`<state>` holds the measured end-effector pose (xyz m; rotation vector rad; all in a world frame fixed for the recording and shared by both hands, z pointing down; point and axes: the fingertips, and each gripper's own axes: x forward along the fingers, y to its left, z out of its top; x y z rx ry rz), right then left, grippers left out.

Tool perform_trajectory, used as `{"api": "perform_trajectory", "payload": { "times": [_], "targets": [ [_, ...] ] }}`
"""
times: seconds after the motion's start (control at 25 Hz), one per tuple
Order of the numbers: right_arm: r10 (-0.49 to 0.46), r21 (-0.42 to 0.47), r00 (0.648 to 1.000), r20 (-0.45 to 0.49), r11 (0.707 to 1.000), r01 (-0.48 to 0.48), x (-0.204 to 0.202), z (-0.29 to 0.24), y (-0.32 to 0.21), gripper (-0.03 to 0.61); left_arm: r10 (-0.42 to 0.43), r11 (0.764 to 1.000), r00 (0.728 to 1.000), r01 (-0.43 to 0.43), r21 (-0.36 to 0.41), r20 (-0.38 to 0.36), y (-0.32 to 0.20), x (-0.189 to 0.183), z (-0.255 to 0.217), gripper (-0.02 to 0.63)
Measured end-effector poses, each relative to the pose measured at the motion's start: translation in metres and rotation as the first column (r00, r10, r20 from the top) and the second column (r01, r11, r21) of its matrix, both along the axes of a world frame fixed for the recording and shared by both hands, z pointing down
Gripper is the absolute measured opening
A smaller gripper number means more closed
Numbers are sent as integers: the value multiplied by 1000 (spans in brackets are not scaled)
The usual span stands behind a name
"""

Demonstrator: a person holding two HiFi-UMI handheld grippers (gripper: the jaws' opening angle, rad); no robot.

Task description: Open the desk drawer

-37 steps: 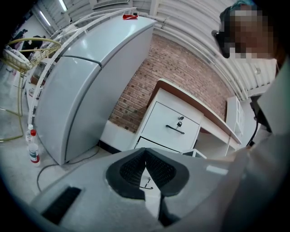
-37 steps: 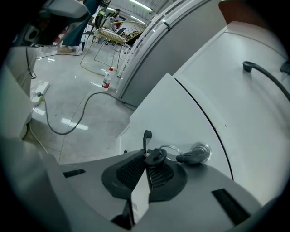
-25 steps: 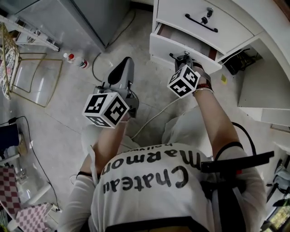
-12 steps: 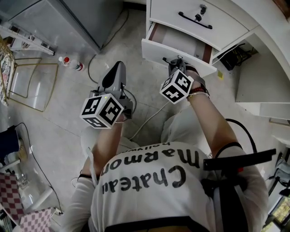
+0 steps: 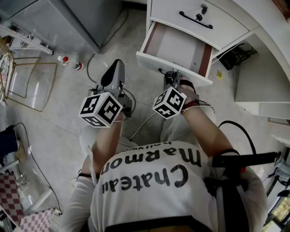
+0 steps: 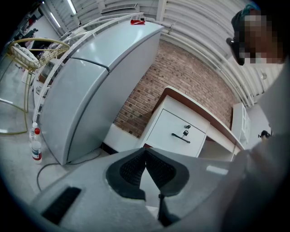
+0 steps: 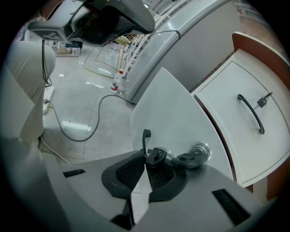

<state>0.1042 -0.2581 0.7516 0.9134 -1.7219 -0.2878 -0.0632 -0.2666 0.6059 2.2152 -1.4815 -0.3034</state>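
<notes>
White desk drawer point(image 5: 176, 45) sits pulled out at 12 o'clock in the head view, right tool point(image 5: 171, 76) at its front, left tool point(image 5: 115, 68) at that tool's 9 o'clock. Left gripper view: jaws together, empty. Right gripper view: jaws clamp the black handle point(image 7: 146, 138).

Pale glossy tiled floor point(image 5: 59, 118). Grey refrigerator point(image 5: 81, 18) at 11 o'clock, red-brick wall point(image 6: 167, 86) behind it. Gold wire frame point(image 5: 31, 86) at 9 o'clock, red-capped bottle point(image 5: 70, 62) just beside. Checkered cloth point(image 5: 20, 201) at 7 o'clock. Ceiling tube lights point(image 6: 71, 6) lit.
</notes>
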Motion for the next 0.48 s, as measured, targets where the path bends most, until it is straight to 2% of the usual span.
{"api": "perform_trajectory", "payload": {
  "times": [0.48],
  "targets": [
    [12, 0, 1000, 0, 1000, -12, -7, 2, 19, 26, -24, 1000, 1000, 24, -12, -10, -1, -8, 7, 14]
  ]
}}
